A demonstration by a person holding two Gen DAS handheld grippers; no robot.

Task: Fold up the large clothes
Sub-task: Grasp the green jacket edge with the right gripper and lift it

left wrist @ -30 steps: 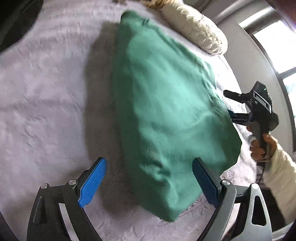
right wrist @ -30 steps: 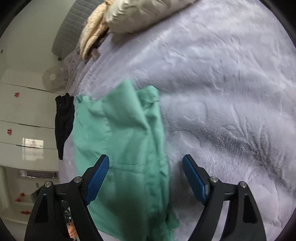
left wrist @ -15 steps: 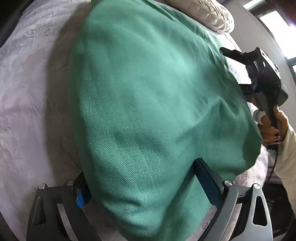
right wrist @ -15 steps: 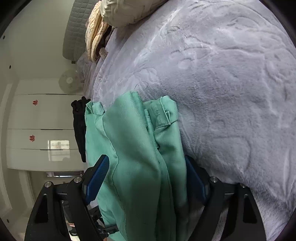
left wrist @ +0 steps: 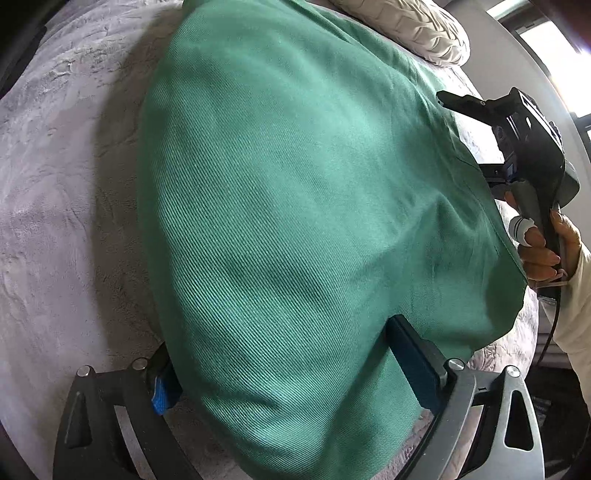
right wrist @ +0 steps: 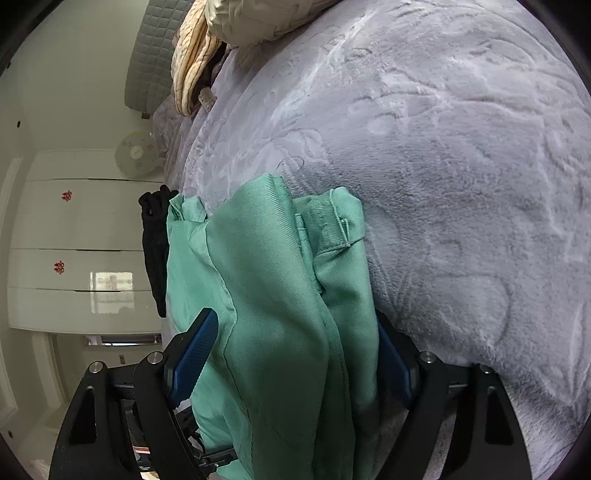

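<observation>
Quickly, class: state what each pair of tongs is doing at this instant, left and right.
Left tongs: open, jaws wide apart with the green garment lying between them, not clamped.
Right tongs: open, the green garment bunched between the jaws, not pinched.

The green garment (left wrist: 295,221) fills the space ahead of the left gripper (left wrist: 291,365), bulging up between its two blue pads (left wrist: 413,358); the jaws stand wide apart with the cloth draped over the left pad so that only its lower tip shows; the fabric lies on a pale grey blanket (left wrist: 62,206), visible to the left of the claw; far ahead and to the right rests a cream quilted pillow (left wrist: 417,33); to the right, the right gripper (left wrist: 491,173) meets the garment's edge, gripped by a hand (left wrist: 543,247) in a cream sleeve
</observation>
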